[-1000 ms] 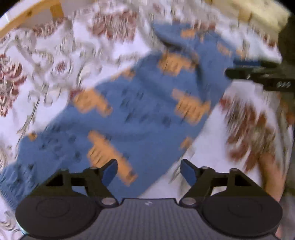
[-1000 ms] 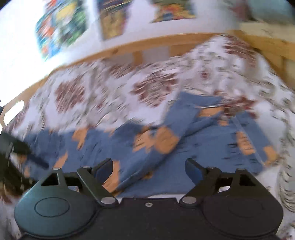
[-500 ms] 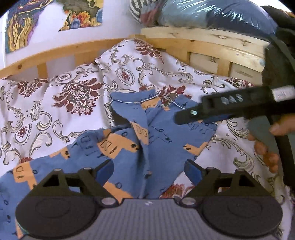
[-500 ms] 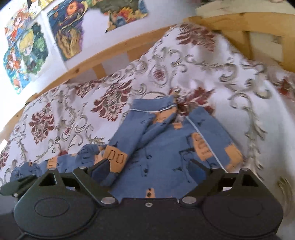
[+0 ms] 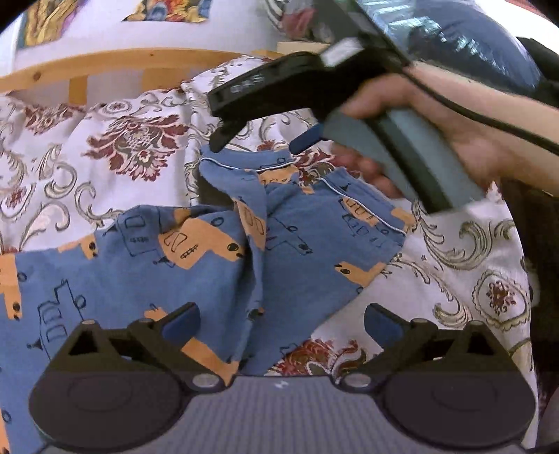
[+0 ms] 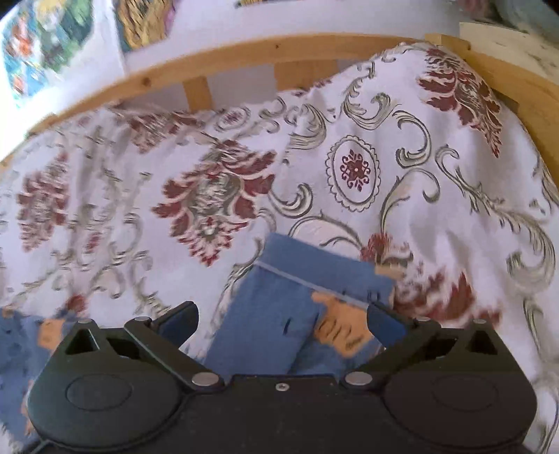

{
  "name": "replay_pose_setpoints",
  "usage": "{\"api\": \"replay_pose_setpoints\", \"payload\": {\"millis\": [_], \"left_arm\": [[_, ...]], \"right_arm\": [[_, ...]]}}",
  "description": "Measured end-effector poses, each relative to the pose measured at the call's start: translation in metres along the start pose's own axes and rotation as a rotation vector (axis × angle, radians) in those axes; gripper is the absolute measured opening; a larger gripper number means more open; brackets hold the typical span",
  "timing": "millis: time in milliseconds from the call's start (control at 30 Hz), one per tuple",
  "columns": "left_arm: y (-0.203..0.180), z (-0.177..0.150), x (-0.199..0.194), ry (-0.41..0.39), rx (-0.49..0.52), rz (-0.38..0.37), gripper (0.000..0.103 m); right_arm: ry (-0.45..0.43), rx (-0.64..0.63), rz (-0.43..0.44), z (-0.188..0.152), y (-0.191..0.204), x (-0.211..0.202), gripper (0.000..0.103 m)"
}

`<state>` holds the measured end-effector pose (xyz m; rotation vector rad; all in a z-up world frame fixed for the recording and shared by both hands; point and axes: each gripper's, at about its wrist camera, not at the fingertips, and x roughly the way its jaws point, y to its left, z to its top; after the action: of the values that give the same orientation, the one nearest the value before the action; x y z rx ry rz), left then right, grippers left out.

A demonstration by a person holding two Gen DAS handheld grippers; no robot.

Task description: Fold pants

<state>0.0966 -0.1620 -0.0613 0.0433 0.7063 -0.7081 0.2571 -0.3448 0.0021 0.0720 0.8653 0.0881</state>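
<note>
both wrist views look forward, close over the bedspread (image 6: 401, 146), sharing the blue pants (image 5: 286, 251).

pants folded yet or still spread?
Not folded. The pants lie spread but rumpled on the bedspread, one leg end flopped over near the right gripper. Both grippers are open and hold nothing.

so it's a bed (image 6: 436, 195) with a white bedspread (image 5: 104, 181) covered in maroon floral and grey scroll print, a pine wooden rail (image 6: 244, 59) along the far side, and colourful posters (image 6: 45, 45) on the white wall (image 6: 216, 28) behind.
</note>
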Motion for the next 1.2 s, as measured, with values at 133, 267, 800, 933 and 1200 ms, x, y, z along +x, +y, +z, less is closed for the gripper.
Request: {"api": "replay_pose_setpoints", "payload": {"millis": [133, 267, 800, 933, 1200], "left_arm": [[0.006, -0.001, 0.002, 0.001, -0.093, -0.019, 0.103], [0.01, -0.003, 0.001, -0.029, -0.138, -0.002, 0.103], [-0.006, -0.001, -0.012, -0.1, -0.036, 0.131, 0.086], [-0.007, -0.002, -0.011, -0.089, -0.016, 0.127, 0.068], [-0.01, -0.007, -0.004, -0.031, 0.041, 0.162, 0.011]], "right_arm": [[0.074, 0.007, -0.07, 0.02, 0.01, 0.029, 0.102], [0.12, -0.047, -0.146, 0.032, 0.028, 0.053, 0.102], [0.114, -0.011, -0.206, 0.044, 0.03, 0.062, 0.01], [0.055, 0.008, -0.173, 0.04, 0.022, 0.042, 0.006], [-0.177, 0.128, -0.058, 0.013, -0.018, -0.038, 0.005]]}}
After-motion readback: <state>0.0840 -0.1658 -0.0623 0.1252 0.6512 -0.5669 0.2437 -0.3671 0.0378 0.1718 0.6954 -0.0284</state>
